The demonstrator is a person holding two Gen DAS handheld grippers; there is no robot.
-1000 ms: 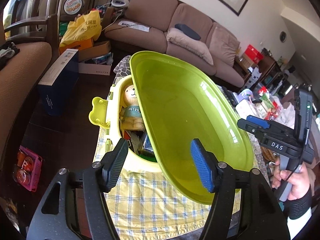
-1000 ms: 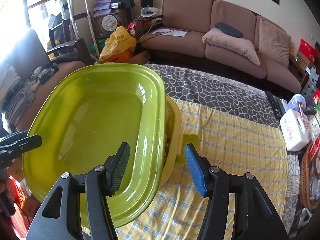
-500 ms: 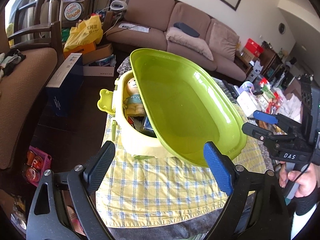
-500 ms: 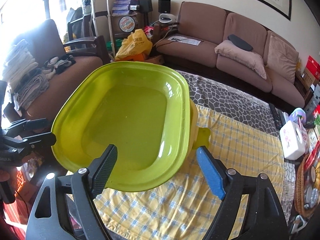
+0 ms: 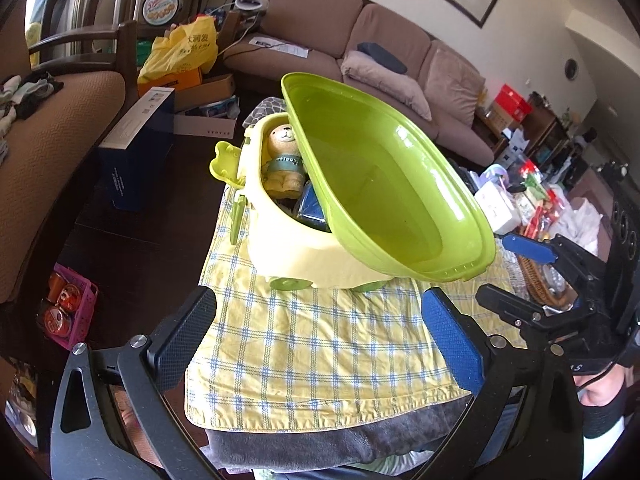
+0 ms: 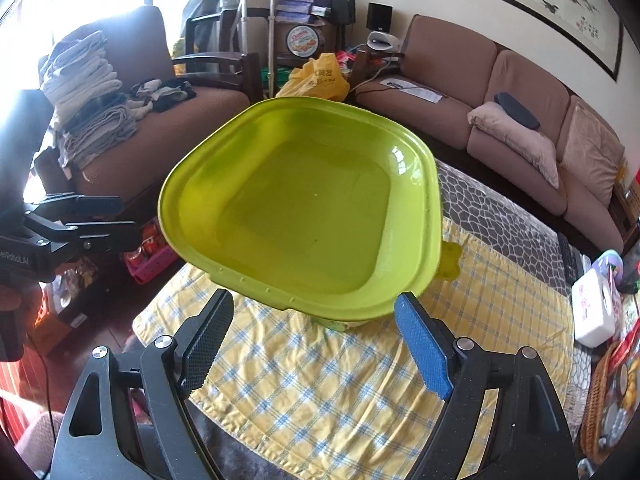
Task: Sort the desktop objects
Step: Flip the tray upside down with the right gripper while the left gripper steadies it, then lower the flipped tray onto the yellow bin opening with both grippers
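Observation:
A pale yellow toy box [image 5: 304,248] stands on the yellow checked cloth [image 5: 320,356]. Its green lid [image 5: 380,184] is raised and tilted, showing its inside. A bear figure [image 5: 283,160] and a blue item [image 5: 314,206] lie in the box. My left gripper [image 5: 320,340] is open and empty, in front of the box. My right gripper [image 6: 314,346] is open and empty, below the lid [image 6: 308,208] and apart from it. The right gripper also shows in the left wrist view [image 5: 516,268].
A white box [image 6: 596,308] and a wicker basket [image 6: 600,408] sit at the table's right. A pink crate [image 5: 68,312] is on the floor at left. A blue carton [image 5: 136,148], armchair [image 6: 132,120] and sofa [image 6: 520,120] surround the table.
Both grippers have opened wider and pulled back from the lid and box. The lid stays raised and tilted over the box.

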